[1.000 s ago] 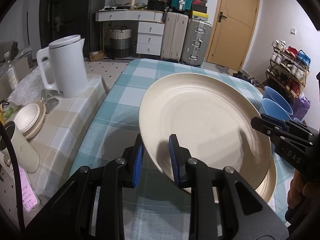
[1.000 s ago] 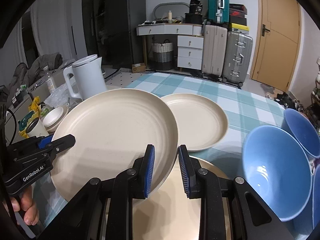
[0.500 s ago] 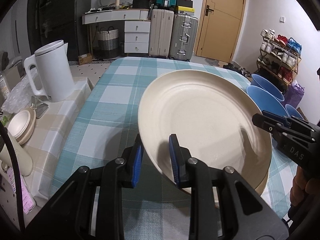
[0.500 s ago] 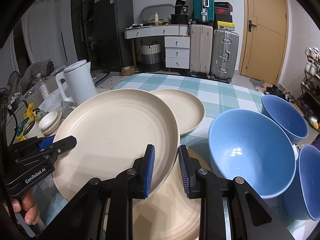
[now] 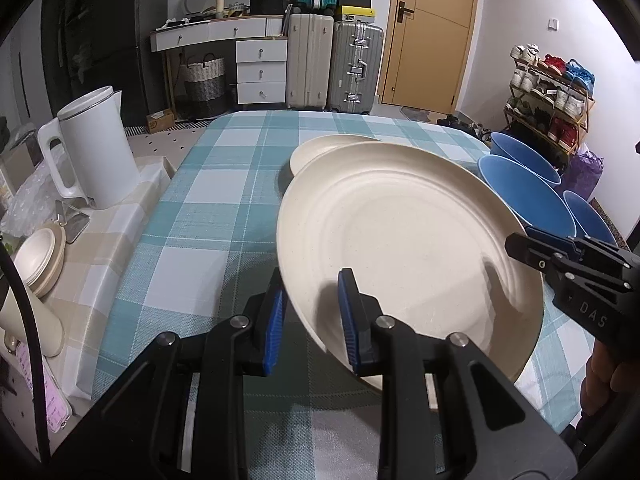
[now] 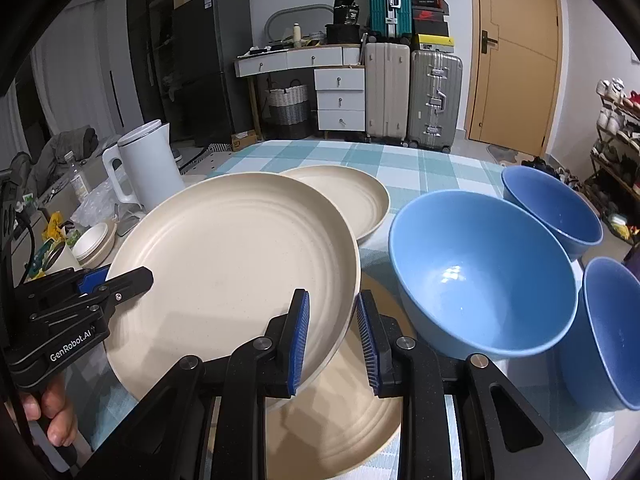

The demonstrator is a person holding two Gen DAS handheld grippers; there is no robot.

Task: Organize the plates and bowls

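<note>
Both grippers hold one large cream plate (image 5: 404, 248) by opposite rims, lifted and tilted above the table. My left gripper (image 5: 312, 312) is shut on its near-left rim; it also shows in the right wrist view (image 6: 116, 278). My right gripper (image 6: 332, 336) is shut on the plate's (image 6: 232, 264) right rim; it also shows in the left wrist view (image 5: 528, 240). A second cream plate (image 6: 340, 412) lies on the table right under the held one. A third cream plate (image 6: 352, 196) lies farther back. Three blue bowls (image 6: 480, 272) stand to the right.
The table has a teal checked cloth (image 5: 224, 184). A white kettle (image 5: 96, 148) and stacked small cream dishes (image 5: 38, 256) stand on a side table to the left. Suitcases, drawers and a door are at the back; a shoe rack (image 5: 548, 100) is at right.
The held plate has moved to the right and toward the blue bowls with both grippers. The far cream plate and more bowls have come into view.
</note>
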